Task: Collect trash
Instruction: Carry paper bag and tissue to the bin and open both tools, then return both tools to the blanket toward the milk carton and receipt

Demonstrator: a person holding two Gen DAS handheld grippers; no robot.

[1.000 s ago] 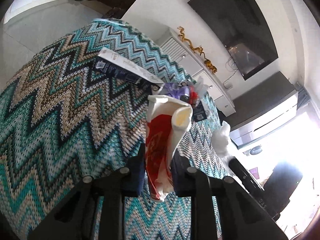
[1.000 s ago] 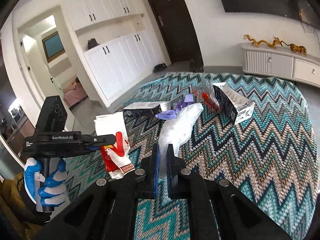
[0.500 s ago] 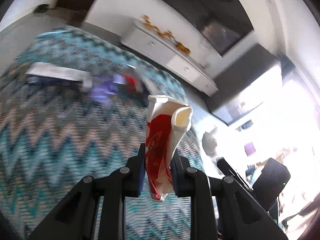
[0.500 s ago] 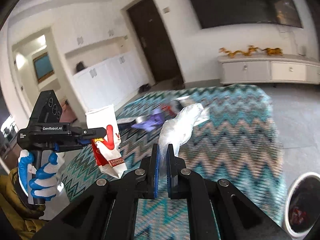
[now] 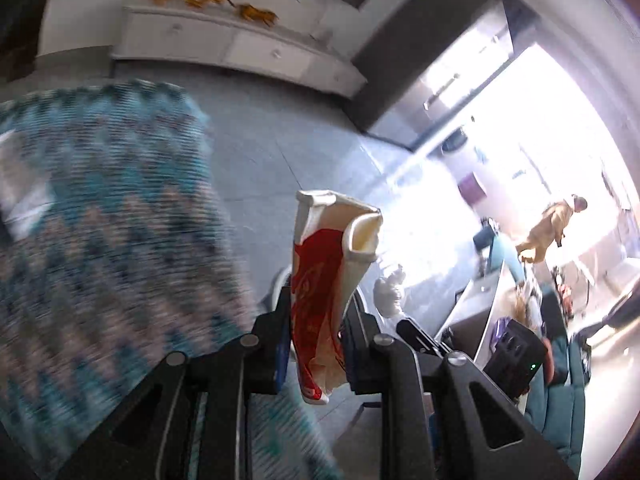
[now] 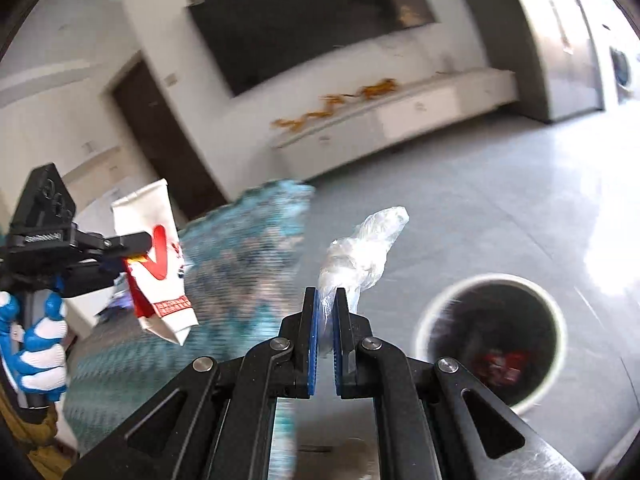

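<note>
The left claw (image 5: 316, 344) pinches a crumpled red-and-white paper bag (image 5: 328, 280), which sticks up between its fingers over the edge of a teal zigzag rug (image 5: 100, 240). From the right wrist view the same bag (image 6: 156, 264) hangs in the air beside the rug (image 6: 240, 260), gripped by the left claw (image 6: 136, 244), whose handle is in a blue-and-white gloved hand (image 6: 40, 344). The bag's red print is too creased and blurred to read, as is the white lettering on the left tool's body.

The right claw (image 6: 328, 320) is pressed together on a wad of clear plastic wrap (image 6: 360, 252) that stands up above its blue pads. Low and to the right on the grey tile floor (image 6: 480, 200) sits a round white-rimmed bin (image 6: 560, 320) with something red lying inside; nothing stands between the wrap and the bin's mouth.

A long white cabinet (image 6: 400, 120) with golden figures (image 6: 340, 104) on top runs along the far wall under a dark panel (image 6: 320, 20). A figure in tan clothing (image 5: 552, 228) stands in the bright area at right.
</note>
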